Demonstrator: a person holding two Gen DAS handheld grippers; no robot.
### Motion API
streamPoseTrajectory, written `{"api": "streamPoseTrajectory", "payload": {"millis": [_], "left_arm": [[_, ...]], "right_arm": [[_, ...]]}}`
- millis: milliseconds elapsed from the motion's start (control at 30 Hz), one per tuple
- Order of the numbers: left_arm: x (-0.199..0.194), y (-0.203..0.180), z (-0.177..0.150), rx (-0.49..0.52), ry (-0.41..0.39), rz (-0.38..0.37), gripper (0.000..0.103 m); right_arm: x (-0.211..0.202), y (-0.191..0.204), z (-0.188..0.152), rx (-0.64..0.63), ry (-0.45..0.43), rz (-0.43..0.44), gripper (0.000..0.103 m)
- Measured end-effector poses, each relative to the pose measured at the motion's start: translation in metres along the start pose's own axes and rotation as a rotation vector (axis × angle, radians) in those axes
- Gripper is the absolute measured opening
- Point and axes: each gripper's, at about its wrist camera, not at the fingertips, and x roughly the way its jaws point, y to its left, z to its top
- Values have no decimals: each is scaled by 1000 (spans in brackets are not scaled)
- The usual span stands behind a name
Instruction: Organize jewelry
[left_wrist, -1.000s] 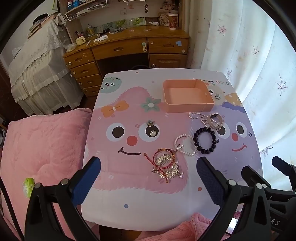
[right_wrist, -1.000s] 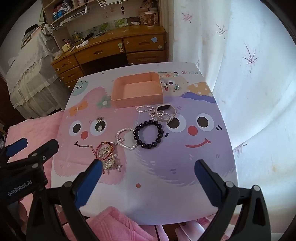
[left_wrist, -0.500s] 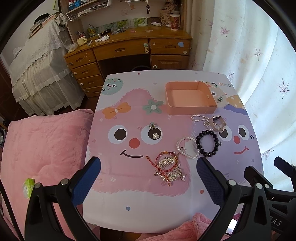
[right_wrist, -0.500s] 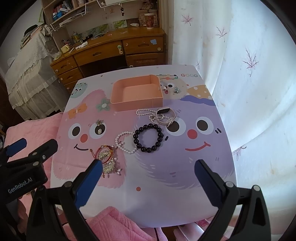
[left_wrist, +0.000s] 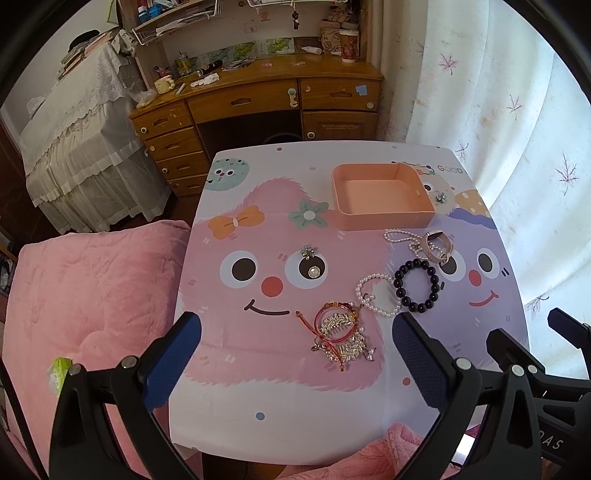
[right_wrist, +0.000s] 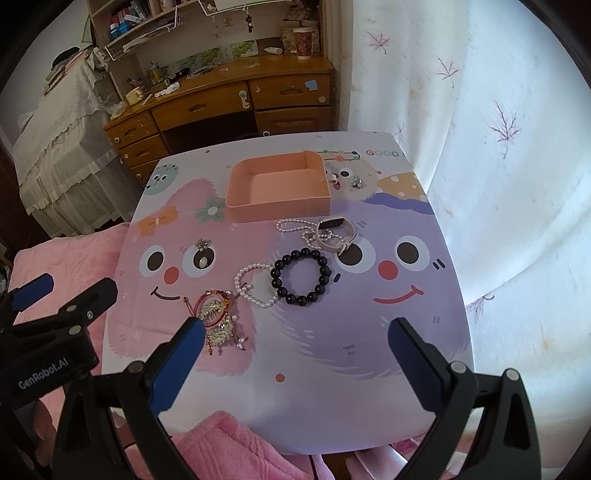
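The jewelry lies loose on the cartoon-printed surface (left_wrist: 258, 398), all of it on the near side of the empty pink tray (left_wrist: 380, 195), save a small stud (left_wrist: 439, 198) just beside the tray's right wall. Nearest the tray sit a fine pearl chain (left_wrist: 397, 236) and a pale band watch (left_wrist: 437, 245), tangled together. Nearer than those lie the black bead bracelet (left_wrist: 417, 285), then a white pearl bracelet (left_wrist: 376, 295), then a red cord bangle heaped with rhinestone hair combs (left_wrist: 340, 334). Two brooches (left_wrist: 310, 262) rest well left of the tray's front.

All pieces look light. The bead bracelets are probably slippery and likely to roll, so pinching across one strand seems best. The heap may snag and drag its neighbours up; the stiff comb spine looks the safest hold. The chain is limp and may trail.

The left gripper (left_wrist: 295, 354) and right gripper (right_wrist: 295, 350) hang above the surface's near edge, jaws spread wide, holding nothing.

Readable writing: "GOOD" on the surface behind the tray, "GenRobot.AI" on the left gripper.
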Motion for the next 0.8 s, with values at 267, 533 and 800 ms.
{"api": "streamPoseTrajectory", "payload": {"millis": [267, 533, 800], "left_arm": [[-4, -4, 1, 20, -10, 6, 102], [-4, -5, 1, 25, -12, 3, 102], [-5, -6, -1, 34, -16, 0, 102]], "right_arm": [[-1, 1, -1, 0, -2, -2, 100], [-1, 2, -1, 1, -4, -2, 100], [-3, 1, -5, 7, -11, -2, 100]]}}
